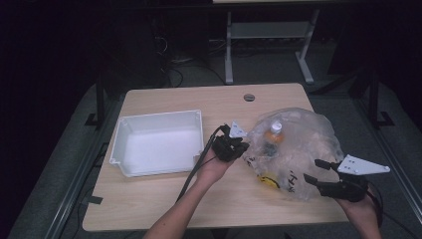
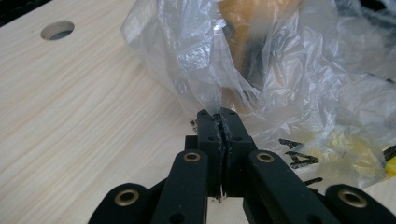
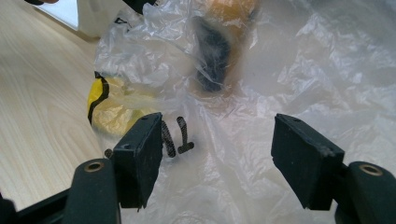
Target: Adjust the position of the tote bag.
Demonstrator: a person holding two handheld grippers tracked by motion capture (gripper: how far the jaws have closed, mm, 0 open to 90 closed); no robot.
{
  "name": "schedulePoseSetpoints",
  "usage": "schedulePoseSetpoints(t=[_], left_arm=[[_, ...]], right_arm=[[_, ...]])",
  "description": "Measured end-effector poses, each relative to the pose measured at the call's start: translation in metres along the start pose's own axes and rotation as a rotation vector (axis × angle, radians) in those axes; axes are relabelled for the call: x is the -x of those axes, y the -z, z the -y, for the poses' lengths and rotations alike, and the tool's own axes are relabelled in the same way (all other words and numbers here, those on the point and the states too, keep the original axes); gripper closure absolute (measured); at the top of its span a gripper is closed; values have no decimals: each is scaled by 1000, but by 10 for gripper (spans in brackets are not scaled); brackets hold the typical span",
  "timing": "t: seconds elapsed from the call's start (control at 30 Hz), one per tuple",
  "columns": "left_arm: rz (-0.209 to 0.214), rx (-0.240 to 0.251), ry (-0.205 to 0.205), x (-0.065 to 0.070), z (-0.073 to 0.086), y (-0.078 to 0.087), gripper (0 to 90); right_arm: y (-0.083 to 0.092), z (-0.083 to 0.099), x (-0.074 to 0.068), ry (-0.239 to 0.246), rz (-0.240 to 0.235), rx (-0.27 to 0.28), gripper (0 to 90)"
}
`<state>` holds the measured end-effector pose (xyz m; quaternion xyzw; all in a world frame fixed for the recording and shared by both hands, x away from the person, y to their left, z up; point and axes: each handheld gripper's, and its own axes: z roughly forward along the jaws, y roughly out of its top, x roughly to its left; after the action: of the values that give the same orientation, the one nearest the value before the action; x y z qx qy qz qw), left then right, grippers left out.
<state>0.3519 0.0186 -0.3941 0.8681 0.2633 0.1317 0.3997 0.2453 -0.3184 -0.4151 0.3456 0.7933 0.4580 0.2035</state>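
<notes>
**Left gripper pinching the plastic bag while the right one waits open**

A clear plastic bag (image 1: 293,152) is lying on the right half of the wooden table (image 1: 164,199), crumpled and puffed up, with black lettering and a yellow patch printed on the side nearest the person. Inside it a bottle (image 1: 273,135) with an orange cap is showing through the film, standing roughly upright toward the bag's left part; the film is blurring it too much to tell more.

The left gripper (image 1: 238,147) is sitting at the bag's left edge, held by a hand (image 1: 214,167) reaching in from the bottom of the high view. In the left gripper view, its jaws are pressing together on a thin fold of the bag (image 2: 261,70), the film running up out of the seam between the two pads, so the left gripper (image 2: 219,119) is holding the bag by its edge. The fold is rising from the pinch toward the bulk of the bag above.

The right gripper (image 1: 314,172) is resting at the bag's lower right side, near the table's front edge. In the right gripper view, its jaws are standing wide apart, with the bag (image 3: 224,140) spreading between and beyond them; the pads of the right gripper (image 3: 217,154) are not pressing on the film.

A white rectangular tray (image 1: 115,144) is sitting on the left half of the table, just beside the left hand and apart from the bag. A round cable hole (image 1: 249,97) is showing in the table near its far edge.
</notes>
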Motion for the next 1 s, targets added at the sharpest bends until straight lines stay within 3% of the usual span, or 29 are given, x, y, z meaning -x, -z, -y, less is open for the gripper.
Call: schedulePoseSetpoints(t=[0.2,0.23,0.57,0.8,0.87,1.0], left_arm=[[-24,-23,-3,0,8,-6,895],[-31,-49,-2,0,13,-11,894],[-43,-137,15,-6,34,-26,895],[-20,-180,46,-9,44,-29,892],[-17,-182,39,-10,44,-28,886],[-9,-178,43,-10,43,-21,815]], right_arm=[[0,0,-1,2,0,-1,333],[0,0,-1,1,0,-2,333],[0,0,-1,5,0,-6,333],[-1,1,-1,5,-1,-10,333],[-1,1,-1,5,-2,-10,333],[-1,1,-1,5,1,-9,333]])
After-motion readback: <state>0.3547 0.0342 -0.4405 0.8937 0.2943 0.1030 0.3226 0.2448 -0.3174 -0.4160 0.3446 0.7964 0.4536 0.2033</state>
